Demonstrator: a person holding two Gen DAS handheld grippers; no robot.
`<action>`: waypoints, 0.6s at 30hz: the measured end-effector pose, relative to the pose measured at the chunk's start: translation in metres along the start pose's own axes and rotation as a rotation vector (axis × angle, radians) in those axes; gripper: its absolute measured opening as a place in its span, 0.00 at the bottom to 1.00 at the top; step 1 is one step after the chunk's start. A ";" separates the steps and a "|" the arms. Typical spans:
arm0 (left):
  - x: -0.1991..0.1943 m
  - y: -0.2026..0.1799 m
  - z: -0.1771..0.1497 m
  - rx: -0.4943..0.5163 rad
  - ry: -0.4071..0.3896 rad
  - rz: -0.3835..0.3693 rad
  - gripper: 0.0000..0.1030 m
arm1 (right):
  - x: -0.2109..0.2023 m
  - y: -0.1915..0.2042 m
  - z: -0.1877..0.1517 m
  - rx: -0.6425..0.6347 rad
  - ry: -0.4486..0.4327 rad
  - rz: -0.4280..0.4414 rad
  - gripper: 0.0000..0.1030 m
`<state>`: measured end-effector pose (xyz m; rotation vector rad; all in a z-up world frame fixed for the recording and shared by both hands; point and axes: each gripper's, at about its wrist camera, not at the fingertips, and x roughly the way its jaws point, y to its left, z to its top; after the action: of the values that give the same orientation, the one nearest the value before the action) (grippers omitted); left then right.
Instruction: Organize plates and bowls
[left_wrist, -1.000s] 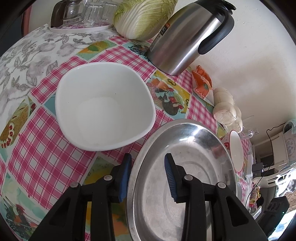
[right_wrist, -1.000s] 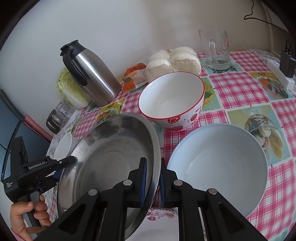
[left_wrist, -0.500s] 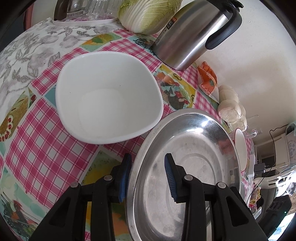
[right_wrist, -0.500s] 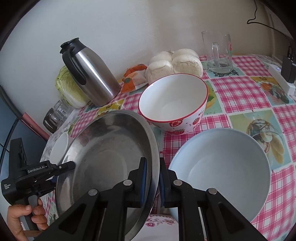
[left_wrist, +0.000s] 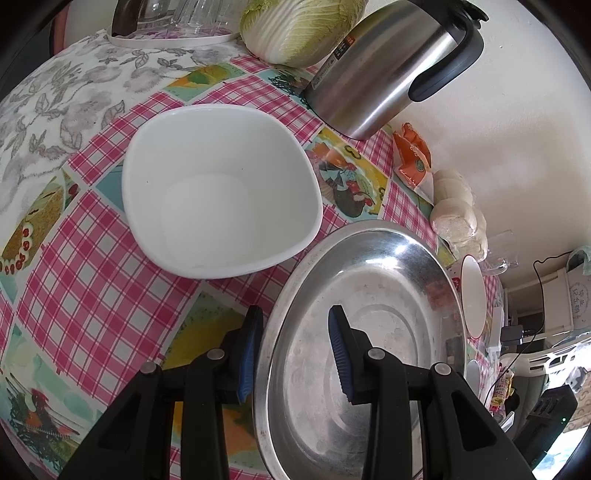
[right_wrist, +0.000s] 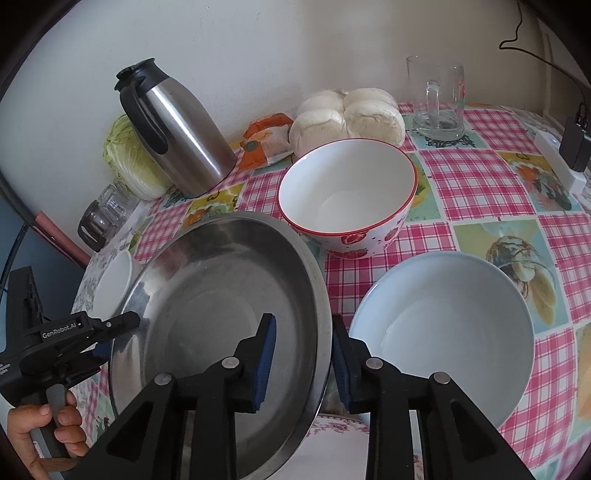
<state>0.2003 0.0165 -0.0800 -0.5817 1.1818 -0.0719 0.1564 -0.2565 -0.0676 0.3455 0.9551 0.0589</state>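
The steel plate (right_wrist: 221, 314) is a wide, round, shallow dish of dull grey metal with a faint ring in its bowl and a thin rolled rim. It has no long axis and lies mouth up on the counter (right_wrist: 480, 177), which is spread with a pink checked cloth. In the right wrist view it fills the lower left.

From the plate, the red-rimmed bowl (right_wrist: 347, 195) with strawberry prints stands at about 1 o'clock, just beside its rim. The pale blue bowl (right_wrist: 443, 332) lies at 3 o'clock, close by. The white bowl (left_wrist: 221, 206), squarish with rounded corners, sits at about 10 o'clock in the left wrist view, also mouth up, near the plate but apart from it.

The right tool (right_wrist: 303, 354) straddles the plate's near right rim. Its jaws are opening, with the rim between the blue pads and a gap showing on both sides, so it has let go. The left tool (left_wrist: 295, 350) straddles the opposite rim in the same way, its pads standing clear of the metal: released. A hand (right_wrist: 40, 435) grips its handle at the lower left of the right wrist view.

Behind, at 11 o'clock, stand a steel jug (right_wrist: 177, 129) and a cabbage (right_wrist: 129, 158).
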 end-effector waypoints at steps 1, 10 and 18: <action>0.000 0.000 0.000 -0.001 0.000 -0.001 0.36 | 0.000 0.000 0.000 0.000 -0.002 -0.001 0.33; -0.008 0.001 0.002 -0.020 -0.035 -0.010 0.36 | 0.002 0.008 0.000 -0.026 -0.009 -0.023 0.40; -0.008 -0.002 0.001 -0.007 -0.030 0.001 0.36 | 0.001 0.011 0.000 -0.043 -0.022 -0.034 0.41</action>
<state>0.1988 0.0185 -0.0723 -0.5868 1.1536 -0.0576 0.1587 -0.2460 -0.0648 0.2901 0.9358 0.0445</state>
